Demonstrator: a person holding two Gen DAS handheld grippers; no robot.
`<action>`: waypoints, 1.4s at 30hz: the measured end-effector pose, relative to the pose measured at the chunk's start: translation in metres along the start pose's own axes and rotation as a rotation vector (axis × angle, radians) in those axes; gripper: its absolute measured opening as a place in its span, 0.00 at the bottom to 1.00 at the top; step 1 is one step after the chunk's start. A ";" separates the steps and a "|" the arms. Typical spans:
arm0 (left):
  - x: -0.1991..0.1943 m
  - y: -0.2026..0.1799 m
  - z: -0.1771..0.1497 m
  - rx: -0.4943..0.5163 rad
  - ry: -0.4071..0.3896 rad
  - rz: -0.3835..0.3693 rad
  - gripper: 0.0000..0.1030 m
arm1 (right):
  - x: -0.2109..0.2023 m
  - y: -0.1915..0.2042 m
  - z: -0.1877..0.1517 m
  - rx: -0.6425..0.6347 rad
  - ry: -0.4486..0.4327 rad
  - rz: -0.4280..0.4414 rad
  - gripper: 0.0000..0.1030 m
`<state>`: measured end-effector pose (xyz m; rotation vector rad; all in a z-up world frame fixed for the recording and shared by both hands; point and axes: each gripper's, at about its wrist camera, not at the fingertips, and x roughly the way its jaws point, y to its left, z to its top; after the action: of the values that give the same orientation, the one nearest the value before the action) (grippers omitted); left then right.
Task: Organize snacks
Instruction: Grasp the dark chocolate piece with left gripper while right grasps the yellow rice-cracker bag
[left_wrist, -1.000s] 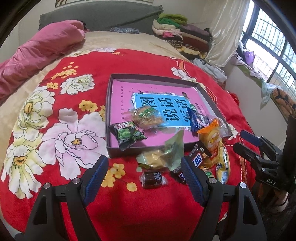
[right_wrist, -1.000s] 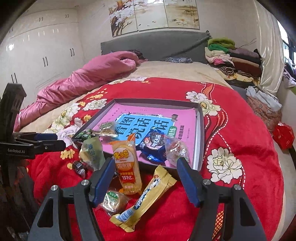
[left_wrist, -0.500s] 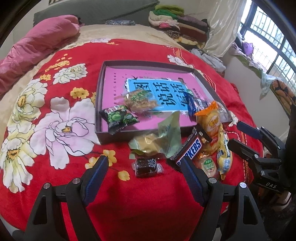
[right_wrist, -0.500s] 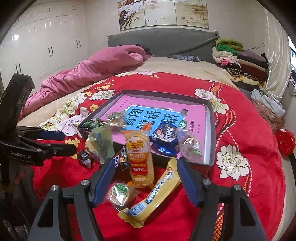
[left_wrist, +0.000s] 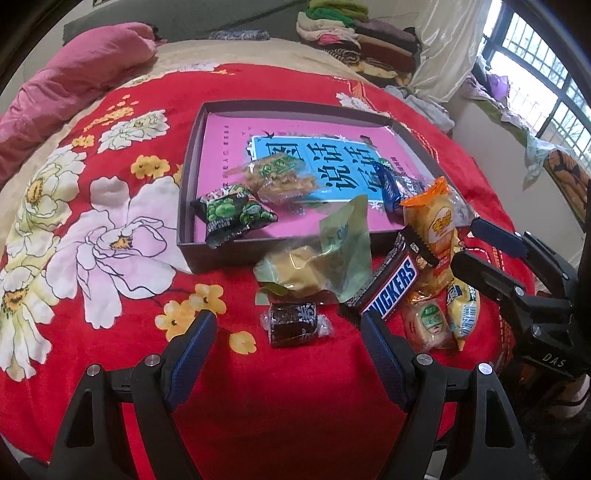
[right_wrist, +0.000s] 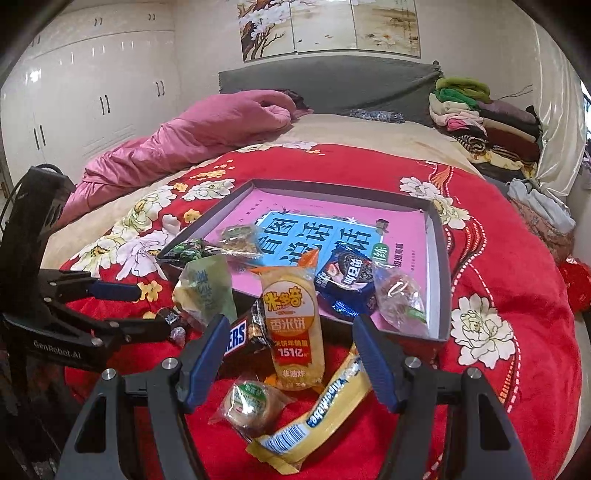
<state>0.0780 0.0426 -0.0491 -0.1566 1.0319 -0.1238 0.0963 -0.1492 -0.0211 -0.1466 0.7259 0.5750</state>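
Observation:
A shallow dark box (left_wrist: 192, 206) with a pink and blue lining lies on the red flowered blanket and holds several snacks, among them a green pea bag (left_wrist: 231, 216) and a blue Oreo pack (right_wrist: 345, 284). In front of it lie a dark wrapped candy (left_wrist: 293, 323), a green pastry pack (left_wrist: 321, 264), a Snickers bar (left_wrist: 391, 286), an orange rice-cracker pack (right_wrist: 293, 321), a small round cake (right_wrist: 253, 404) and a yellow bar (right_wrist: 321, 410). My left gripper (left_wrist: 288, 350) is open, its fingers either side of the dark candy. My right gripper (right_wrist: 290, 354) is open around the rice-cracker pack.
A pink duvet (right_wrist: 177, 147) lies at the bed's far left. Folded clothes (right_wrist: 476, 122) are stacked at the far right by the curtain. The bed edge drops off to the floor just behind both grippers. White wardrobes (right_wrist: 92, 96) line the left wall.
Both grippers have moved forward and lower toward the loose snacks in front of the box. The snacks have not moved, and both grippers stay open.

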 end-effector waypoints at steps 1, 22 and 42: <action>0.002 0.000 0.000 0.000 0.004 0.003 0.79 | 0.002 0.000 0.000 0.000 0.002 0.004 0.67; 0.018 0.003 -0.003 -0.021 0.010 0.005 0.78 | 0.023 -0.003 0.011 0.022 -0.016 0.015 0.63; 0.022 0.002 -0.004 -0.024 0.003 0.001 0.69 | 0.034 -0.008 0.013 0.053 0.003 0.048 0.33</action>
<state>0.0860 0.0400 -0.0702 -0.1775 1.0369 -0.1105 0.1288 -0.1370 -0.0342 -0.0808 0.7485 0.6012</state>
